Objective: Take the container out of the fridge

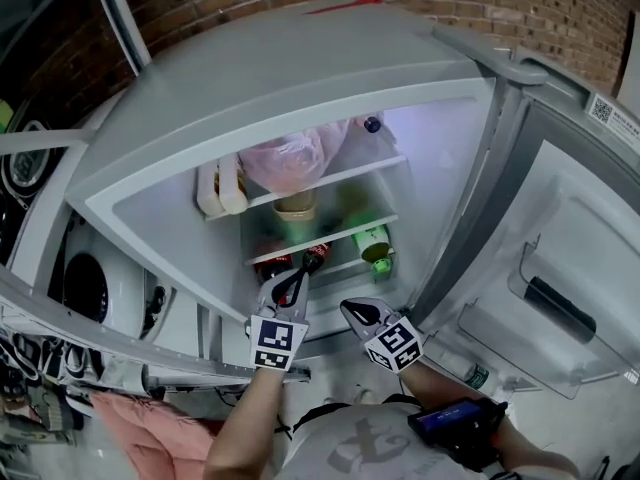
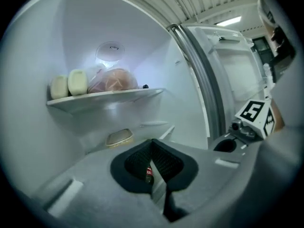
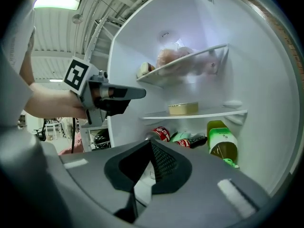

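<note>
head view looks steeply down into the open fridge (image 1: 300, 68); both gripper views face inward from close, sharing its upper shelf (image 2: 104, 96).

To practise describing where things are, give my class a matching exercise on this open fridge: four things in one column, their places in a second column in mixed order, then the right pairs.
Things
1. pink bag
2. round container
3. green bottle
4. cola bottle

Places
A. on the middle shelf
B. lowest level, far right
C. on the top shelf
D. lowest level, further left

Pairs: 1-C; 2-A; 3-B; 4-D
</note>
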